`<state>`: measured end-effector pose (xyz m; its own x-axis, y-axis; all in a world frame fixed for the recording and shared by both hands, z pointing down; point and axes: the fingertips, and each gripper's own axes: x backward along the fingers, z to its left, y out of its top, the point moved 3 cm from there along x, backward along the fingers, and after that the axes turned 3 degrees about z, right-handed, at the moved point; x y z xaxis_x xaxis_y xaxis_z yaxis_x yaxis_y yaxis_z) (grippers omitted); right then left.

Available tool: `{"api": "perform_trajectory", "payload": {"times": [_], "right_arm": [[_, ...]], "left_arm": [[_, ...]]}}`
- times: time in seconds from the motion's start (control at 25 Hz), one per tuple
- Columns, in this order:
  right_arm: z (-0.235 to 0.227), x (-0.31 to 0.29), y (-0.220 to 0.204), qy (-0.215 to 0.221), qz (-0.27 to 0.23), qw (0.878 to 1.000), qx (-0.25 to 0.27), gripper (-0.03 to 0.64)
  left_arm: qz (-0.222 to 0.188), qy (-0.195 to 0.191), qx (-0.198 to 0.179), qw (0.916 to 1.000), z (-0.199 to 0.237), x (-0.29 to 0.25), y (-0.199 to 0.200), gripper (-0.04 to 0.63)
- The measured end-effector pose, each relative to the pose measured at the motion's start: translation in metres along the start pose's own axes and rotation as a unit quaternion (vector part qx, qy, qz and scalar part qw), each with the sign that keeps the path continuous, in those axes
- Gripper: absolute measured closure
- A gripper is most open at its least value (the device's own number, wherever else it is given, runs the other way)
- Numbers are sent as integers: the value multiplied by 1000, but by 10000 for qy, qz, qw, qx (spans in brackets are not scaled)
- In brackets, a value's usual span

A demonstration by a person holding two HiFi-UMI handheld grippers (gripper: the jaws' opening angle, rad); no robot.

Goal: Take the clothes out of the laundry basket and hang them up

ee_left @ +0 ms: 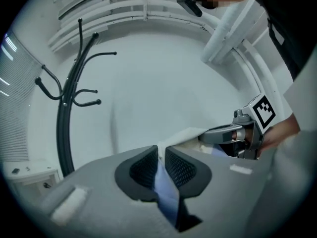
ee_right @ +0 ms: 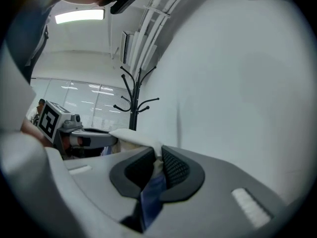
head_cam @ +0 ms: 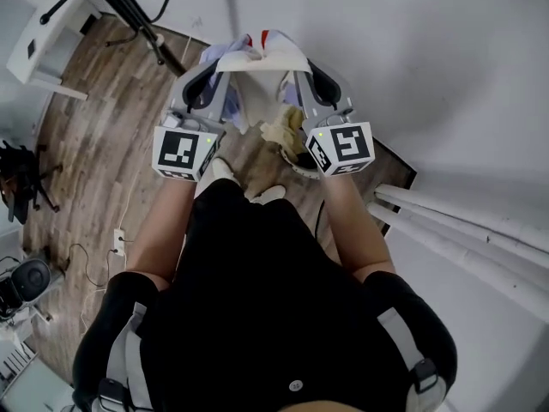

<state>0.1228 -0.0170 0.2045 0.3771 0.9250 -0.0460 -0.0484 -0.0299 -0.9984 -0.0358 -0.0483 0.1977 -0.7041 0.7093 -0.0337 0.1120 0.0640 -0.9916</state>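
A white garment [head_cam: 257,54] with red and pale blue parts is stretched level between my two grippers, in front of a white wall. My left gripper [head_cam: 213,65] is shut on its left edge; in the left gripper view blue and white cloth [ee_left: 166,185] is pinched between the pads of the left gripper [ee_left: 161,163]. My right gripper [head_cam: 302,65] is shut on the right edge, with cloth [ee_right: 151,190] caught in the right gripper [ee_right: 157,163]. Below them the laundry basket [head_cam: 302,165] holds beige clothes [head_cam: 279,131]. A black coat rack [ee_left: 67,98] stands to the left.
The coat rack [head_cam: 129,11] rises from the wooden floor [head_cam: 94,144] at the upper left, its hooks [ee_right: 133,95] bare. A white wall [head_cam: 446,75] fills the right side. A white table [head_cam: 47,41] and dark gear [head_cam: 21,183] stand at the far left.
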Motion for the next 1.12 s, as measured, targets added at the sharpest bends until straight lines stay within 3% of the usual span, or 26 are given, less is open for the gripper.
{"api": "perform_trajectory", "payload": {"times": [0.4,0.64,1.12], "right_arm": [[86,-99,36,747,-255,9968,156,584],[154,-225,101,989,-86,9944,372,584],[152,-254,46,1134,-135,9929,348,584]], "left_arm": [[-179,895,-399,9950,108,67,19,555],[-267,1215,-200,9920,251,91,49,555],[-100,1465,-284,9888,265,79,-14,555]]}}
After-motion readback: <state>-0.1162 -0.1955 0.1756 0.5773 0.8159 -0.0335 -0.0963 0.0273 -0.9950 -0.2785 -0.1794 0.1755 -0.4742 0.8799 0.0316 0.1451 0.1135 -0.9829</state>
